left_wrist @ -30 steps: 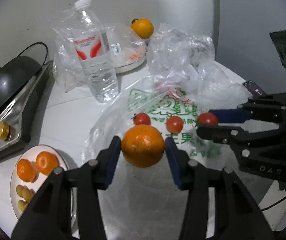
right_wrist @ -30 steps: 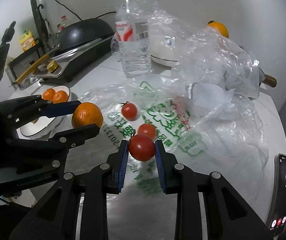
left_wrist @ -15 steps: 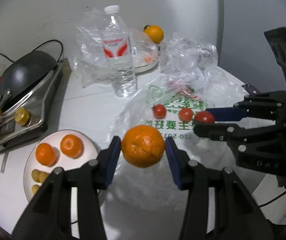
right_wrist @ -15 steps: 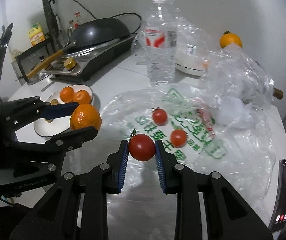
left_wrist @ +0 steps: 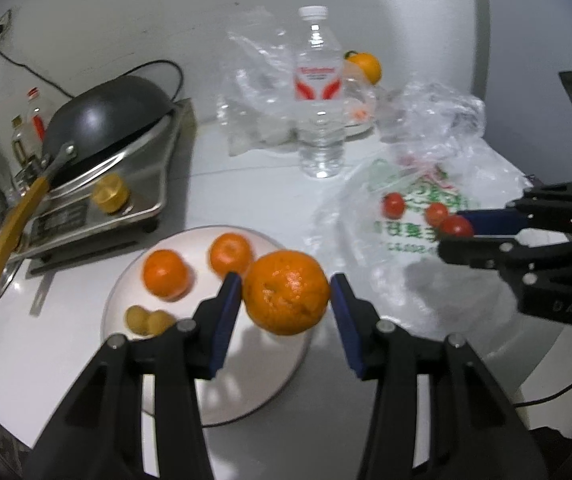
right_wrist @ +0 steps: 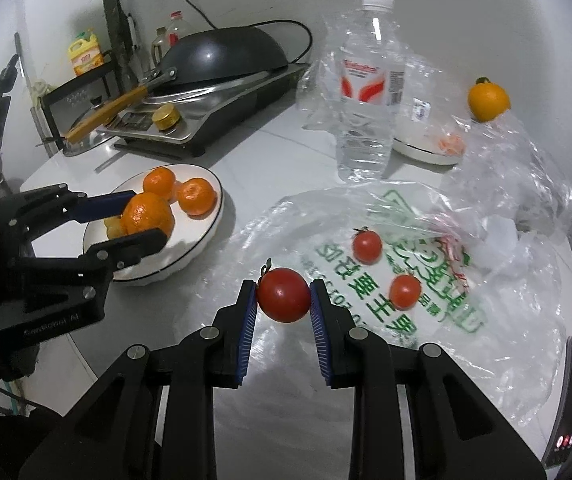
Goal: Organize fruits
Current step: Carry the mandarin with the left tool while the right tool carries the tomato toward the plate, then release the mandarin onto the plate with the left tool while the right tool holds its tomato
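Observation:
My left gripper (left_wrist: 286,292) is shut on an orange (left_wrist: 286,293) and holds it above the right side of a white plate (left_wrist: 254,396). On that plate lie two smaller oranges (left_wrist: 165,272) and a few small yellow fruits (left_wrist: 148,320). My right gripper (right_wrist: 283,295) is shut on a red tomato (right_wrist: 284,294) above a clear printed plastic bag (right_wrist: 425,320). Two more tomatoes (right_wrist: 367,243) lie on the bag. The right wrist view shows the left gripper (right_wrist: 142,220) over the plate (right_wrist: 202,240). The left wrist view shows the right gripper (left_wrist: 455,232) at the right.
A water bottle (right_wrist: 365,92) stands behind the bag. A stove with a black wok (left_wrist: 102,120) sits at the back left. Another orange (right_wrist: 487,98) rests by a white dish under crumpled plastic. A phone (right_wrist: 569,400) lies at the table's right edge.
Both grippers have moved left with their fruit. The orange has gone from over the plastic bag to over the plate. The tomato is now over the bag's left edge.

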Action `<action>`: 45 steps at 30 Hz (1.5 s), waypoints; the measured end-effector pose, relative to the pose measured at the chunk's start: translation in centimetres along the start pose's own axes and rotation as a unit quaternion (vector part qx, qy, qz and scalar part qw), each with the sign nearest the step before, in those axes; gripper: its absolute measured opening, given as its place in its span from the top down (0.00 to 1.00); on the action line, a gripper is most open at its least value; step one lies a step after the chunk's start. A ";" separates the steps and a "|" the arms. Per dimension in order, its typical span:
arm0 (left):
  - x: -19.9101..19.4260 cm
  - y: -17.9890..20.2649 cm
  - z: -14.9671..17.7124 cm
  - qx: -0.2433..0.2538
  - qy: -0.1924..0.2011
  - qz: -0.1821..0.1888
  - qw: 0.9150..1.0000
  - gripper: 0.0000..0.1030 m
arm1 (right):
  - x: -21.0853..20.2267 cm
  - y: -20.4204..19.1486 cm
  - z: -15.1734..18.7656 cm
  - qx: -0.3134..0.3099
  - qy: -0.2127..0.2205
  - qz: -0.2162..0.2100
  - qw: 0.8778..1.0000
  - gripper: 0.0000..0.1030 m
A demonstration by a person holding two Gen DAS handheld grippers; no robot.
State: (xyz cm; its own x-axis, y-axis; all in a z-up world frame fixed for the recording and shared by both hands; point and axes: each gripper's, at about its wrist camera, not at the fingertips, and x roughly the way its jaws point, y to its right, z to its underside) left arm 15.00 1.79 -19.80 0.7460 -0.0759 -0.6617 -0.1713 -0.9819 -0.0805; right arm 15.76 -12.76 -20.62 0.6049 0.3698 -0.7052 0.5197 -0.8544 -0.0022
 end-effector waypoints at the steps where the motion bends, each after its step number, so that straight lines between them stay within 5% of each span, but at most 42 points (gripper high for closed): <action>1: 0.1 -0.5 0.2 -0.002 -0.001 -0.005 1.000 0.54 | 0.1 -0.2 -0.1 -0.002 0.000 0.000 1.000 0.72; 12: 2.4 -3.7 0.9 -0.002 -0.012 -0.049 0.999 0.54 | 1.8 -1.9 -1.6 -0.018 -0.009 -0.007 1.000 0.72; 29: 5.9 -4.9 1.1 -0.006 -0.039 -0.039 0.998 0.54 | 4.2 -2.1 -3.0 -0.025 -0.025 -0.005 0.999 0.72; 45: 1.5 -7.0 1.7 -0.045 0.013 -0.008 0.999 0.52 | 5.1 -6.1 -4.2 -0.052 -0.032 -0.026 0.998 0.72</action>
State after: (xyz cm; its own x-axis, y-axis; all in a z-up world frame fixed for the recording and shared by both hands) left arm 16.20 8.85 -21.48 0.7653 -0.0626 -0.6406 -0.1009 -0.9946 -0.0233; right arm 18.23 -4.12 -21.25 0.5377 0.3857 -0.7497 0.6106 -0.7914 0.0307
